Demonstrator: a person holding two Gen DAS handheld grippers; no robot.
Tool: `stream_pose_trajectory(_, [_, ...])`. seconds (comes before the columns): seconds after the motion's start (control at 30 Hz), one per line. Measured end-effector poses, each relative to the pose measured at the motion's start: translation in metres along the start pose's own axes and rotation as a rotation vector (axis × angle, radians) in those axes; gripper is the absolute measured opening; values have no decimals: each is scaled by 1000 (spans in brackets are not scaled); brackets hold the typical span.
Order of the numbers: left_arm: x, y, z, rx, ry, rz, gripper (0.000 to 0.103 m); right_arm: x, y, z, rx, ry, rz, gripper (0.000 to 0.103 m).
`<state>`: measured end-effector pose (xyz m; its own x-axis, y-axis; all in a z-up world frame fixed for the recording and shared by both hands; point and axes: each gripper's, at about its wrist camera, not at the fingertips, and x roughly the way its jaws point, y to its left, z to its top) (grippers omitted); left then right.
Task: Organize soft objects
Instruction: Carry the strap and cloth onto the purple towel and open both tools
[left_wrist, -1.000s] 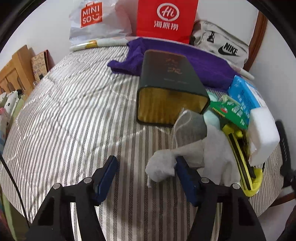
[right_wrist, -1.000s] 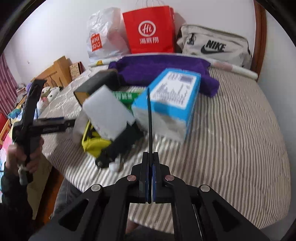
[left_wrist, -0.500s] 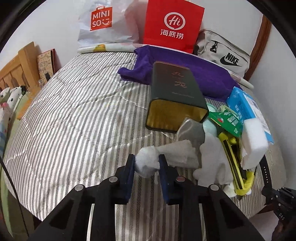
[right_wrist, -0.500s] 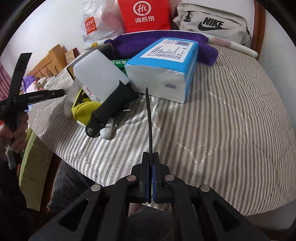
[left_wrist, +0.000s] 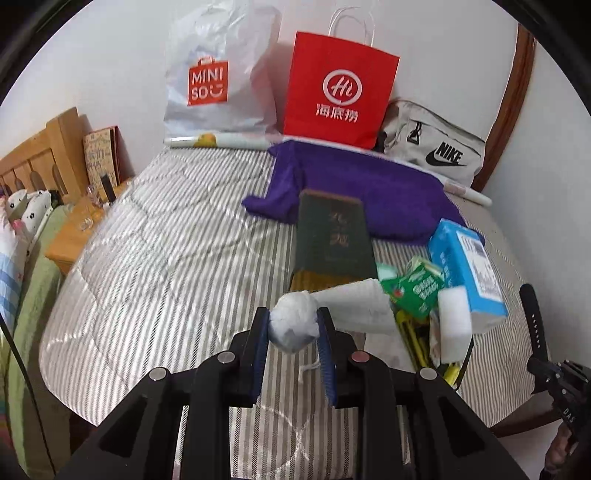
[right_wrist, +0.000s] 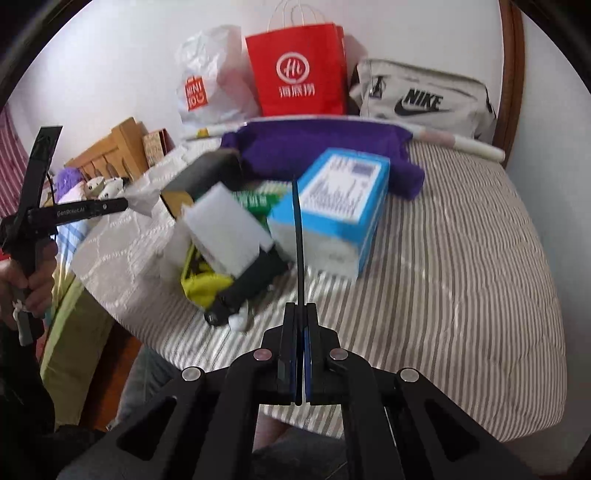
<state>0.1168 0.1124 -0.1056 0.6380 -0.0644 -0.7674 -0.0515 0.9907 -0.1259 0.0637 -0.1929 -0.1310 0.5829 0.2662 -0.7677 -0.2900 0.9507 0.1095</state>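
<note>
While the left claw (left_wrist: 293, 325) pinches the bunched end of a white cloth (left_wrist: 343, 306), the rest of the cloth trails off toward the dark green box (left_wrist: 330, 240) — that box is my landmark. Jaws have just been closing, and the wad sits squeezed between the blue pads (left_wrist: 260, 332), lifted clear of the striped bed (left_wrist: 166, 266). Right of the box sit a green packet (left_wrist: 415, 290), a white sponge block (left_wrist: 454, 314) and a blue tissue pack (left_wrist: 467, 266); behind it, a purple towel (left_wrist: 369, 192).

Right-wrist view: right claw (right_wrist: 300, 314) pressed together, with a thin dark strip (right_wrist: 298, 236) sticking up from it — what it is I can't tell. It hangs in front of the box, near the tissue pack.

Risk: only the wad is gripped, so it could slip out, or the trailing end could snag the green packet or sponge and drag them off the bed edge.
</note>
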Motion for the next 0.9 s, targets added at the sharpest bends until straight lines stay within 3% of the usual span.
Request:
stream_pose_trajectory(0.43, [14,2,64,-43,7,-55,24,15,-24,101,50,-75,-39,3])
stream_pose_trajectory(0.9, [99,-16,141,-6,60,-94,24,86,-55,187,48,-76,-45,3])
